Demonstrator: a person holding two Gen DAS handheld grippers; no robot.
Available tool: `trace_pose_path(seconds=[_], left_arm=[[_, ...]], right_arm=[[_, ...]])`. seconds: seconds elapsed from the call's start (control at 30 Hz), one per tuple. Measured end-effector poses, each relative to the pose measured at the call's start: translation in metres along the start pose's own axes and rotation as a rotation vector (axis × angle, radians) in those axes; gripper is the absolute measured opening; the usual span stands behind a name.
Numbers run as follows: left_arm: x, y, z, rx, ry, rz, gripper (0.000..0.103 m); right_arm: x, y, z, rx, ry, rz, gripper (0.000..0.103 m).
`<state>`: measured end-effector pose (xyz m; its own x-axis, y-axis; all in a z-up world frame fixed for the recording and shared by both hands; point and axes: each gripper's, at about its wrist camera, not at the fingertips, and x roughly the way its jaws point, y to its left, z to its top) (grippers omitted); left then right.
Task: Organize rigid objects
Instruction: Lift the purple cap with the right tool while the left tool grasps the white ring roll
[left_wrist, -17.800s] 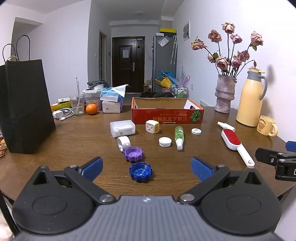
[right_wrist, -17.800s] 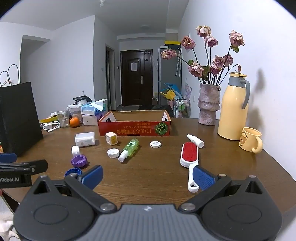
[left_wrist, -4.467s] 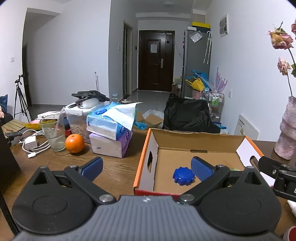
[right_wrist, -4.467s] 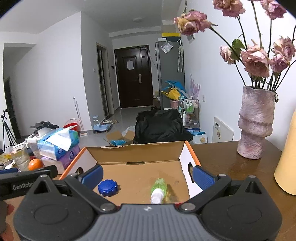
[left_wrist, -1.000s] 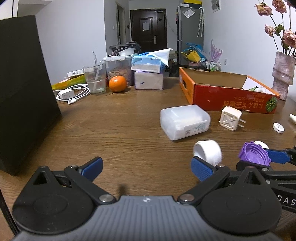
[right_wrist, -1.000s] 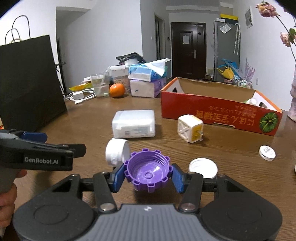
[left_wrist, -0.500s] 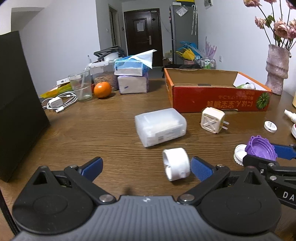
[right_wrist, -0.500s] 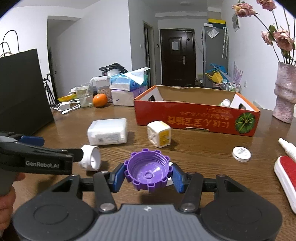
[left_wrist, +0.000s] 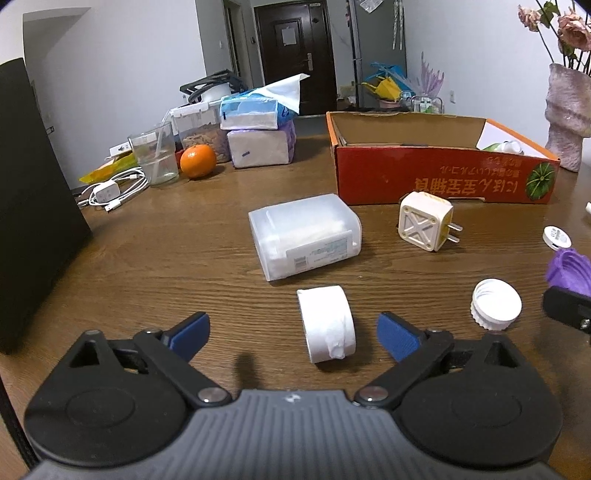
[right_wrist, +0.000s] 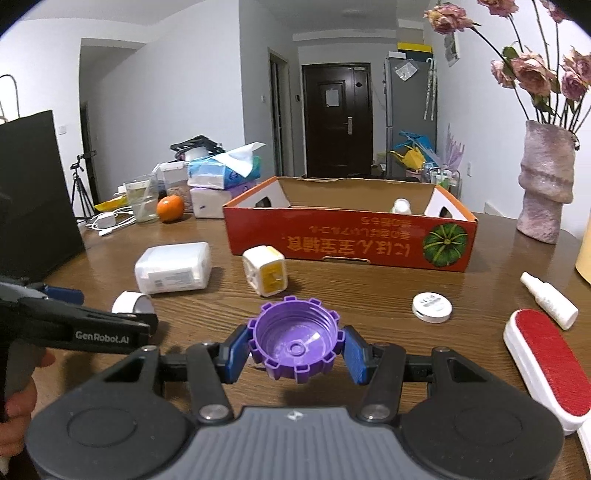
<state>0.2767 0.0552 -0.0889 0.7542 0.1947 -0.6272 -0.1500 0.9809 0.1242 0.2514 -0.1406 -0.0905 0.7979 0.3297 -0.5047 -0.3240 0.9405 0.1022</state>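
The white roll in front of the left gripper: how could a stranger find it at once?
Start at the red cardboard box on the wooden table. Nearer the camera lies a translucent plastic case, and nearer still the white roll. Unlike the flat ribbed cap beside it, it lies on its side.

A purple cap, a white roll, a red box and a brown wood-grained worktop are seen.
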Motion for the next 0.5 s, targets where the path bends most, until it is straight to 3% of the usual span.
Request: trace_pose_path(seconds=[0.3,0.4,0.47,0.5], left_arm=[[-0.0003,0.0067,-0.0013,-0.025,-0.005,-0.056,0.068],[-0.0017,0.0081,-0.002,-0.028,-0.004,-0.093,0.049],[-0.0013,0.0087,-0.0023,-0.031,0.002,-0.12,0.028],[-0.001,0.0093,-0.0025,-0.033,0.006,-0.137,0.025]], right_arm=[[-0.0015,0.0024,-0.0022,-0.008,-0.01,-0.002,0.053],[-0.0009,0.0036,-0.0031,-0.014,-0.01,-0.009,0.053],[-0.0013,0.005,-0.0035,-0.021,-0.014,-0.013,0.053],[-0.0011,0.0059,-0.0034,-0.023,-0.015,-0.016,0.053]])
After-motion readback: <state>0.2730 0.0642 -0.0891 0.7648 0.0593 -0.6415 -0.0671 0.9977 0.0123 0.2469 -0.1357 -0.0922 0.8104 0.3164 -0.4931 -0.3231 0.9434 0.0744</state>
